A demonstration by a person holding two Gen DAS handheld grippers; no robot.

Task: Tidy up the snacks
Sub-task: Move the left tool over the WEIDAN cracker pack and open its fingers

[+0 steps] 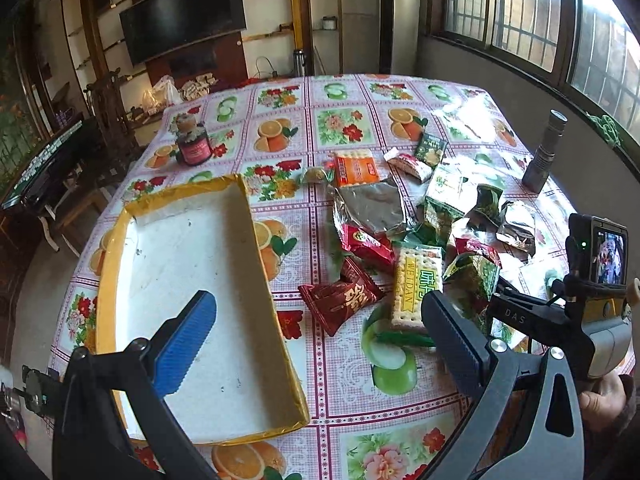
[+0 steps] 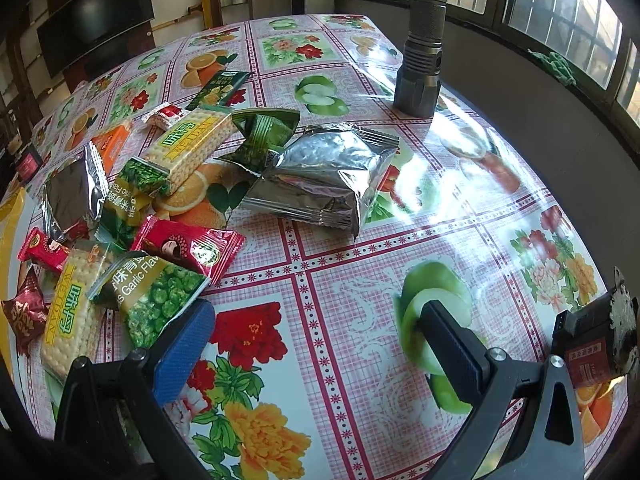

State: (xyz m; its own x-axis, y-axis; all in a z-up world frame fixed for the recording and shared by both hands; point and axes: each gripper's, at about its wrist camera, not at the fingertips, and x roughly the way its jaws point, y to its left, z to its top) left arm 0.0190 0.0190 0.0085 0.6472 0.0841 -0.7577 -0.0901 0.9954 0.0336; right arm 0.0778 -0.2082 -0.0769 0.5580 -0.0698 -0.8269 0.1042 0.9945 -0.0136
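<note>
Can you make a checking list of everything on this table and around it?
Surface: fruit-and-flower tablecloth, glare near the window.
Job's things: empty yellow-rimmed box; snack packets loose beside it, including WEIDAN crackers and garlic green peas.
Clutter: flashlight upright; red-labelled jar.
Grippers: left gripper open, empty; right gripper open, empty.
Cables: nothing seen on the table.
Surroundings: television, barred windows.
</note>
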